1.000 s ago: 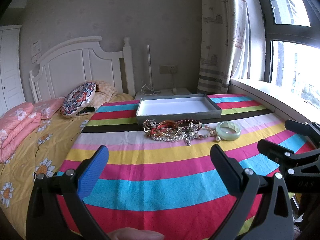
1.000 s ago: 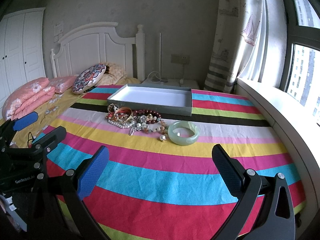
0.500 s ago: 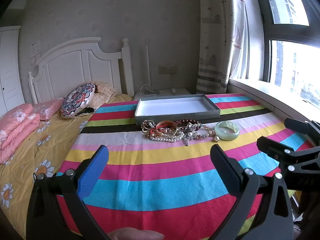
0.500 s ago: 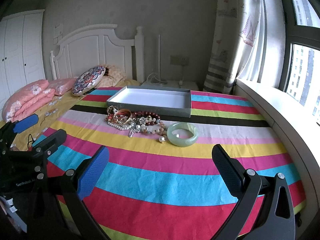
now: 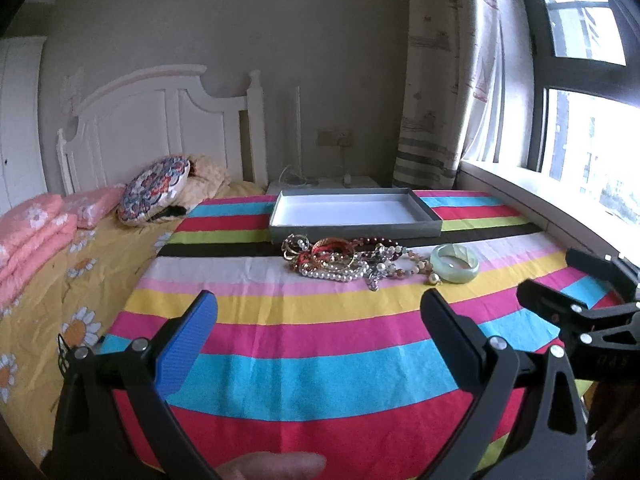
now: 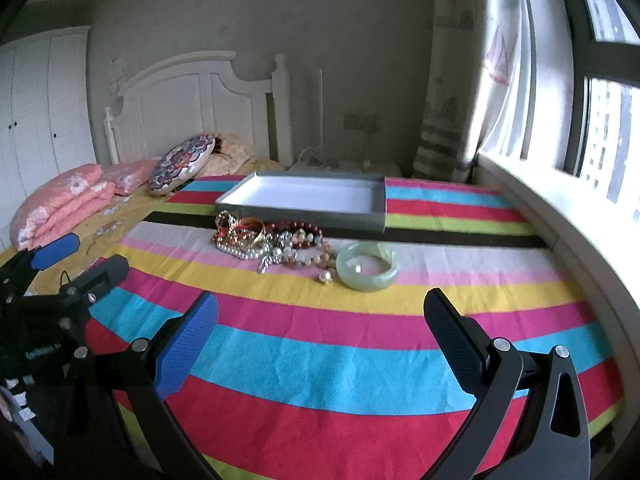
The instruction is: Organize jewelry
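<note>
Left wrist view: folded pink quilts (image 5: 32, 236) at far left, then round patterned cushion (image 5: 154, 190) against white headboard (image 5: 160, 120). Left gripper (image 5: 318, 330) low in foreground, jaws spread wide, nothing between them, above striped cloth (image 5: 280, 368). Farther back, grey tray (image 5: 434, 227) with bare white floor. Just in front of tray, tangled heap of jewelry (image 5: 340, 258): pearl strands, gold and red bangles, dark beads. Beside heap's right end, green jade bangle (image 5: 455, 269), flat on cloth. At far right, right gripper (image 5: 560, 276), jaws parted, holding nothing.

Right wrist view: left gripper (image 6: 76, 256) at far left; heap (image 6: 272, 240) centre, jade bangle (image 6: 368, 266) just right of it; own blue pad (image 6: 188, 342) and black finger wide apart, well short of jewelry.
</note>
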The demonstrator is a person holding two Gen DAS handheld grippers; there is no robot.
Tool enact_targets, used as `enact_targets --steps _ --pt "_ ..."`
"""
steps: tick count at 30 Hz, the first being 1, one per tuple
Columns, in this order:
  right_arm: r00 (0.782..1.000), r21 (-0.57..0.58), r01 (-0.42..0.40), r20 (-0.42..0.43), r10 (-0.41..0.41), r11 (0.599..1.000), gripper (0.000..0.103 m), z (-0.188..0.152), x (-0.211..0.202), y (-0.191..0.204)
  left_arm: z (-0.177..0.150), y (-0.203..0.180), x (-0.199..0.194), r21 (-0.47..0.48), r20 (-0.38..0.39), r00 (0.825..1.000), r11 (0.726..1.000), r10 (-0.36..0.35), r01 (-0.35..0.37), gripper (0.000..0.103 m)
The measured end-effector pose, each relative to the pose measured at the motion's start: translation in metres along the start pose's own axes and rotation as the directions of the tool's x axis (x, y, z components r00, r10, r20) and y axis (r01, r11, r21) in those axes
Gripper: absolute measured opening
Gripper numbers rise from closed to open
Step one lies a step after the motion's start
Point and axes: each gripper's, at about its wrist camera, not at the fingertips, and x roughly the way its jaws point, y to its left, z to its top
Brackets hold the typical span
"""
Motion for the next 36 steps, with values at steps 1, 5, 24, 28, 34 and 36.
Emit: enact_targets --steps 1,5,24,28,34,36 --pt "1.000 0.012 -0.010 -0.011 0.010 1.000 0.099 0.000 0.003 -0.002 -0.001 0.002 0.002 -0.007 -0.005 1.000 1.000 0.002 -0.002 0.101" --pt "0.998 0.049 -0.013 -0.053 0.016 0.999 0.099 -0.003 0.017 -0.012 -0.003 0.006 0.005 -0.007 -0.004 0.997 0.997 0.077 -0.077 0.101" --pt "0.954 0.044 0.022 -0.298 -0.008 0.999 0.099 0.021 0.140 -0.062 -0.007 0.028 0.078 -0.012 -0.194 0.981 1.000 0.017 -0.020 0.100" --pt "0.942 0.004 0.024 -0.334 -0.021 1.000 0.098 0.024 0.159 -0.060 -0.001 0.017 0.089 0.034 -0.199 0.980 0.999 -0.021 0.029 0.100" --pt "0.927 -0.002 0.010 -0.376 -0.010 1.000 0.090 0.025 0.182 -0.066 -0.003 0.015 0.125 0.040 -0.402 0.914 0.996 -0.056 0.078 0.100" --pt "0.924 0.004 -0.006 -0.382 0.007 1.000 0.087 0.026 0.187 -0.066 -0.006 0.023 0.135 -0.013 -0.421 0.905 0.998 -0.066 0.067 0.097"
